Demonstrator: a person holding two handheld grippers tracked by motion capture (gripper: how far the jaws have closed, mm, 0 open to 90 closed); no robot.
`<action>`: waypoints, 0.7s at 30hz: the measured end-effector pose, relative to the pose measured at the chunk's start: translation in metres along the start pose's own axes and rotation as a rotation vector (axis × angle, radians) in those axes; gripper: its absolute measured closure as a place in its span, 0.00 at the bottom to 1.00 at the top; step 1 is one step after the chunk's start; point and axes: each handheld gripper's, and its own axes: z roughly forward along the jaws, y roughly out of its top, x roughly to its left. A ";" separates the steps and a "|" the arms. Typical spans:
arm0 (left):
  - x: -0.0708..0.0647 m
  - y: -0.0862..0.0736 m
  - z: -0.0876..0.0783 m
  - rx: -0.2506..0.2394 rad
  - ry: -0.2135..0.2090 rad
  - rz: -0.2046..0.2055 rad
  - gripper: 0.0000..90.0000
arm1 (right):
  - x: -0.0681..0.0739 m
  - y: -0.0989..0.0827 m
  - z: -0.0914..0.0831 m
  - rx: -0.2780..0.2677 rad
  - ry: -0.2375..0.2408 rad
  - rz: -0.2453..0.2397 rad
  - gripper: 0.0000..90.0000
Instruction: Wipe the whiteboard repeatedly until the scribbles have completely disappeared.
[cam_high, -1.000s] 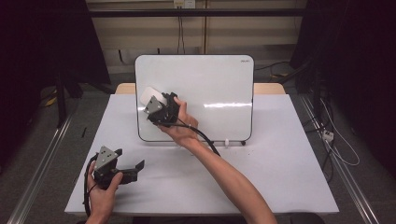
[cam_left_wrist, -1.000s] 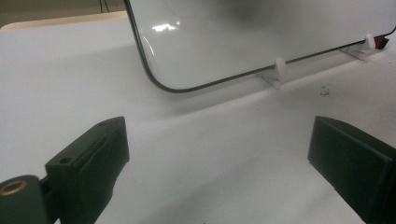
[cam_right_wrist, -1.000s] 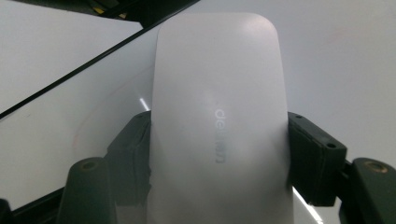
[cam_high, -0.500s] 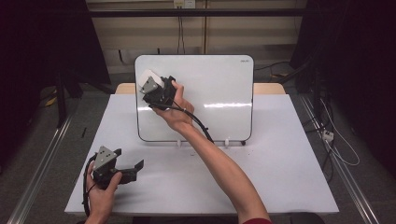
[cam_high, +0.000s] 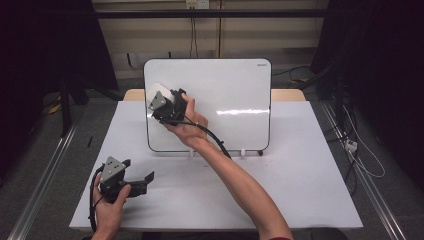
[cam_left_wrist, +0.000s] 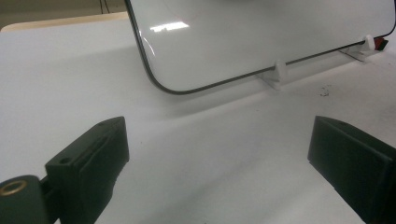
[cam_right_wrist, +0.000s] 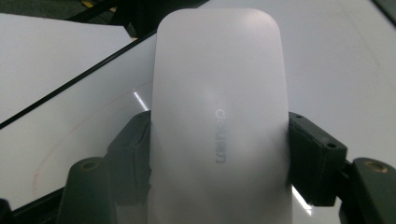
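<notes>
A white board (cam_high: 225, 100) stands upright at the back of the white table (cam_high: 300, 190). My right gripper (cam_high: 156, 97) is held up against the board's upper left corner and is shut on a white eraser (cam_high: 155, 91). In the right gripper view the eraser (cam_right_wrist: 219, 107) sits lengthwise between the two black jaws, its far end over the board's surface (cam_right_wrist: 336, 56). My left gripper (cam_high: 145, 182) rests on the table at the front left, open, with nothing between its jaws. Its view looks across bare table toward the board's lower corner (cam_left_wrist: 177, 88).
Small white feet (cam_high: 191, 154) hold the board's lower edge, and a red piece (cam_left_wrist: 380, 44) lies by the far one. A few dark specks (cam_left_wrist: 324, 91) mark the table in front of it. A black cable (cam_high: 215, 142) trails from the right gripper along the forearm.
The right gripper with the eraser has shifted a little up and to the left across the board. The left gripper has stayed where it was.
</notes>
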 end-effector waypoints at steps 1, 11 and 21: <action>0.000 0.000 0.000 0.001 0.000 0.002 0.06 | 0.003 -0.001 -0.001 0.000 0.004 -0.006 0.35; -0.001 0.000 0.001 0.006 0.000 0.005 0.06 | 0.037 -0.015 -0.005 -0.004 0.051 -0.086 0.35; -0.001 0.000 0.000 0.004 0.003 0.005 0.06 | 0.056 -0.037 -0.016 0.001 0.096 -0.160 0.35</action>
